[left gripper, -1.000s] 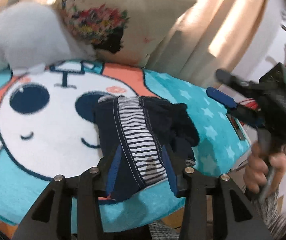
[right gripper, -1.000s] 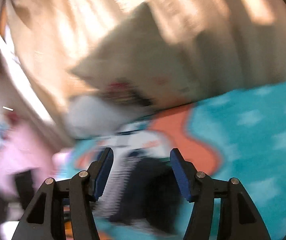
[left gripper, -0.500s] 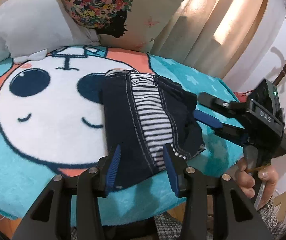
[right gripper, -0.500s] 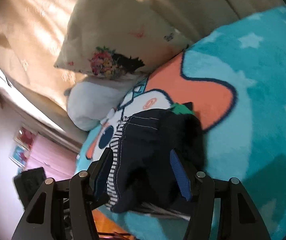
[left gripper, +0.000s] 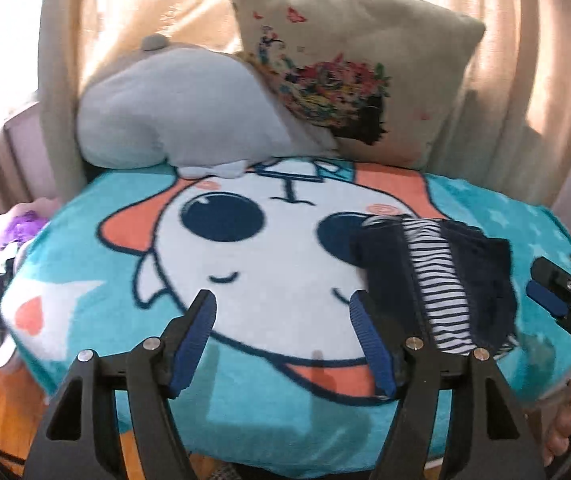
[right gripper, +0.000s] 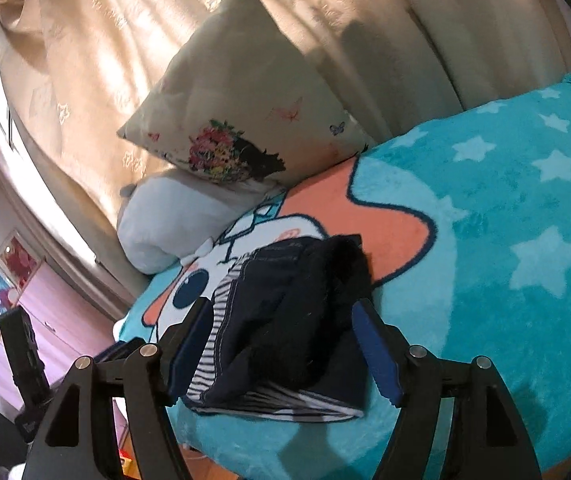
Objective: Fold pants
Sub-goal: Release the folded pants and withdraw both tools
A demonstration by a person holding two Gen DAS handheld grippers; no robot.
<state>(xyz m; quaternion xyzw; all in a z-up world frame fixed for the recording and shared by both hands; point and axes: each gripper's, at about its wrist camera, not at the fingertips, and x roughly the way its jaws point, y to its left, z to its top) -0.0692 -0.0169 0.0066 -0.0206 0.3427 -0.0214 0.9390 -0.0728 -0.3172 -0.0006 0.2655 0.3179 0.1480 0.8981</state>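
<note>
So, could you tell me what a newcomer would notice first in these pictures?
Probably the bright teal cartoon blanket with its big-eyed white face, covering the whole surface. On its right side lie the dark folded pants with a striped lining. Behind, a floral cushion leans on a pale plush pillow against the curtain.

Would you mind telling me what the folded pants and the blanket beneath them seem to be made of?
Pants: dark navy denim-like cloth with pale topstitching and a striped knit lining, matte. Blanket: plush fleece, probably synthetic, judging by its fuzzy nap and soft printed edges.
</note>
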